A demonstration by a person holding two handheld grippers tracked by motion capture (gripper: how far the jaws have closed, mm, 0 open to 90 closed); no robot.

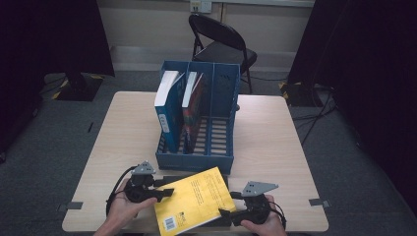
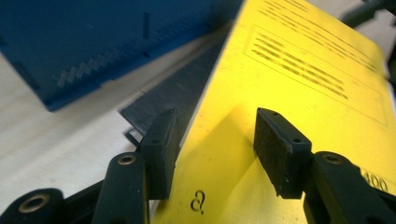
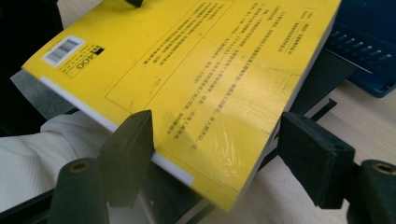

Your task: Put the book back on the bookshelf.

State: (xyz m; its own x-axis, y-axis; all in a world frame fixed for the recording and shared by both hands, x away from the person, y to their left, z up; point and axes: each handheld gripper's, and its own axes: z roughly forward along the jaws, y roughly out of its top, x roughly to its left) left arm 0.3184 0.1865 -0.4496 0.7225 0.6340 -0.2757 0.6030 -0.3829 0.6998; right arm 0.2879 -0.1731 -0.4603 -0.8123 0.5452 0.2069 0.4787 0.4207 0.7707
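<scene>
L gripper (image 1: 166, 192) jaws apart over yellow book (image 1: 194, 200) edge, R gripper (image 1: 227, 213) jaws apart straddling its corner, no clamp, barcode, "400" on cover

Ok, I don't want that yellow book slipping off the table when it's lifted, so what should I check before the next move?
1. Left tool open at the yellow book: ok. One jaw is over the cover and one is beside its edge, with neither pressing.
2. Right tool gripping firmly: cannot tell. The book's corner sits between its jaws.
3. Free slot in the blue rack: ok. The right compartment holds nothing.
4. Book lying flat on the table: not ok. It rests partly on a black flat thing.
5. Book fully supported: not ok. Its near end appears to overhang the table's front edge.
</scene>
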